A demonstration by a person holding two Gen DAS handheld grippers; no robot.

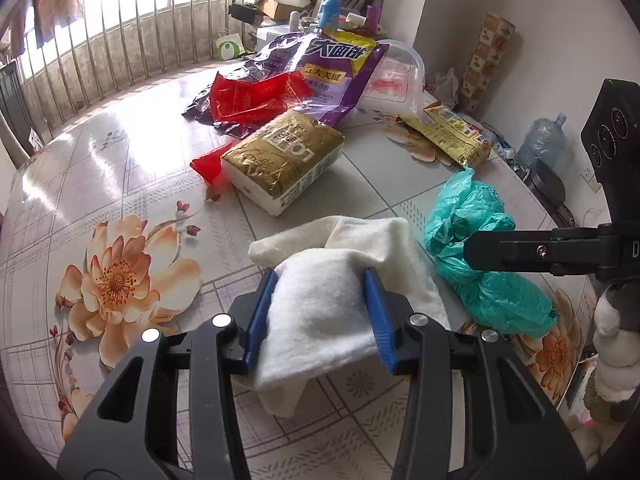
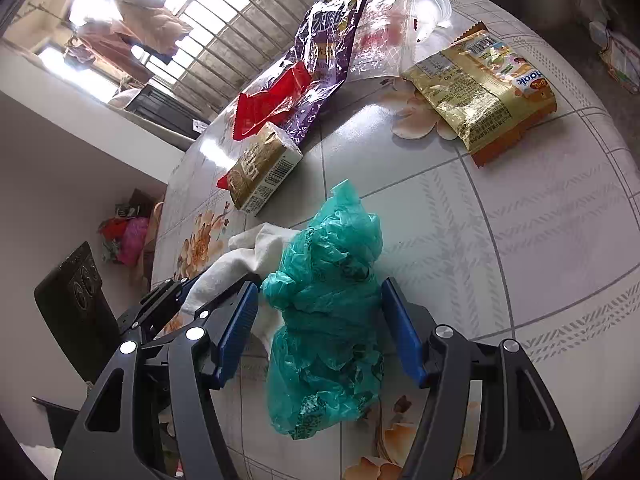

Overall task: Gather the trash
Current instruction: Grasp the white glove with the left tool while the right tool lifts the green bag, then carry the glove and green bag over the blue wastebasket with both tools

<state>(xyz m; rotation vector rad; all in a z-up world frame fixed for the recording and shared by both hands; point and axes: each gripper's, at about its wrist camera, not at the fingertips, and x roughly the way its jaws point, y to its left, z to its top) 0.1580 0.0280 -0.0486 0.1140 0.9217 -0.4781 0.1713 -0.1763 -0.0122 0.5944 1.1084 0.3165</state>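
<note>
My left gripper (image 1: 320, 312) has its blue pads on both sides of a white cloth (image 1: 320, 304) that lies on the flowered table (image 1: 120, 184); the cloth also shows in the right wrist view (image 2: 256, 252). My right gripper (image 2: 318, 328) is open, its pads either side of a crumpled green plastic bag (image 2: 328, 320), which also shows in the left wrist view (image 1: 480, 252). Further off lie a gold tissue pack (image 1: 284, 160), a red wrapper (image 1: 248, 100), a purple bag (image 1: 320, 68), a gold snack packet (image 2: 480, 92) and a clear plastic lid (image 2: 400, 12).
A metal railing (image 1: 120, 40) runs behind the table. Boxes and bottles (image 1: 320, 4) stand at the far end. A water jug (image 1: 544, 140) sits on the floor to the right. The table edge curves close on the right.
</note>
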